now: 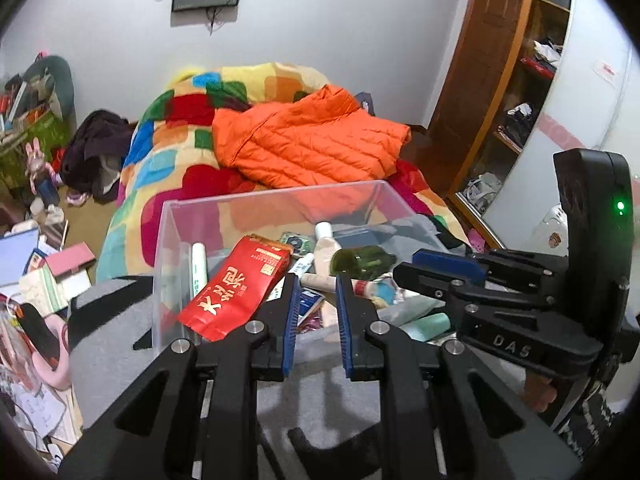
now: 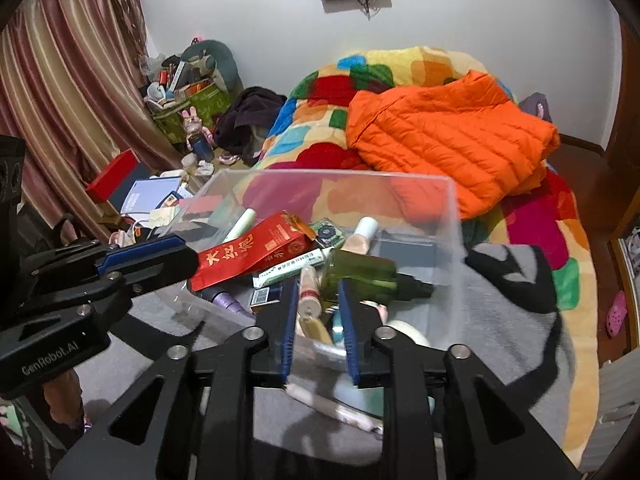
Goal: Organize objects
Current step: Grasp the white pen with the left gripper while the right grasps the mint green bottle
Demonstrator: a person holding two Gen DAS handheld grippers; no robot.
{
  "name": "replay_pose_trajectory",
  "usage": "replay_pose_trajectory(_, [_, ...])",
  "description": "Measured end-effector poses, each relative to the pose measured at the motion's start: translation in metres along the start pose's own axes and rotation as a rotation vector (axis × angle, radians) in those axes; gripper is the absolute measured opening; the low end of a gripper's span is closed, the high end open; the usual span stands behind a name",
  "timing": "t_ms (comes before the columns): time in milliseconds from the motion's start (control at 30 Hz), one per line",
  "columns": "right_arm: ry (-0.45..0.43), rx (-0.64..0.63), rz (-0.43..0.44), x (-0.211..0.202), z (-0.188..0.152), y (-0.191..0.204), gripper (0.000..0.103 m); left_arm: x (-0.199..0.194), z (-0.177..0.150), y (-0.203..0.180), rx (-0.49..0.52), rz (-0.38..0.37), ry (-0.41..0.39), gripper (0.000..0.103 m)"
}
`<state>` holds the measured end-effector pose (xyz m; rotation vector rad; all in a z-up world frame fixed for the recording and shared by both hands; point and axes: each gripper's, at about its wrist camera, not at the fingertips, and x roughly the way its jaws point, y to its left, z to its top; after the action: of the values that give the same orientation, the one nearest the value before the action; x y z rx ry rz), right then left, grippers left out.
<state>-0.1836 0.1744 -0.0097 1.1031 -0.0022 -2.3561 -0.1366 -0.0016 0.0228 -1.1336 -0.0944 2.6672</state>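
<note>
A clear plastic bin sits on a grey blanket on the bed. It holds a red packet, a green bottle, a pale bottle with a white cap, a white tube and other small toiletries. My left gripper hovers at the bin's near left side, jaws slightly apart and empty. My right gripper is over the near wall, jaws slightly apart. A cream tube lies in the bin behind the gap, not pressed.
An orange puffer jacket lies on a colourful blanket beyond the bin. Boxes, papers and clothes clutter the floor at left. A wooden wardrobe stands at right, curtains at far left.
</note>
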Motion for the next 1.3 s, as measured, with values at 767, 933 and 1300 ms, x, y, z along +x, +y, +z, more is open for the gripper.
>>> replay_pose_trajectory(767, [0.21,-0.097,-0.049,0.017,-0.077,-0.038,0.04,0.035,-0.067,-0.033,0.026,-0.014,0.16,0.048])
replay_pose_trajectory(933, [0.216,-0.121,0.0,0.014,-0.086,-0.029,0.033,0.04,-0.07,-0.026,0.01,0.008,0.176,0.048])
replay_pose_trajectory(1300, [0.183,-0.244,0.109,-0.017,-0.1,0.018,0.027,0.034,-0.074,-0.032,-0.009,-0.006,0.157,0.054])
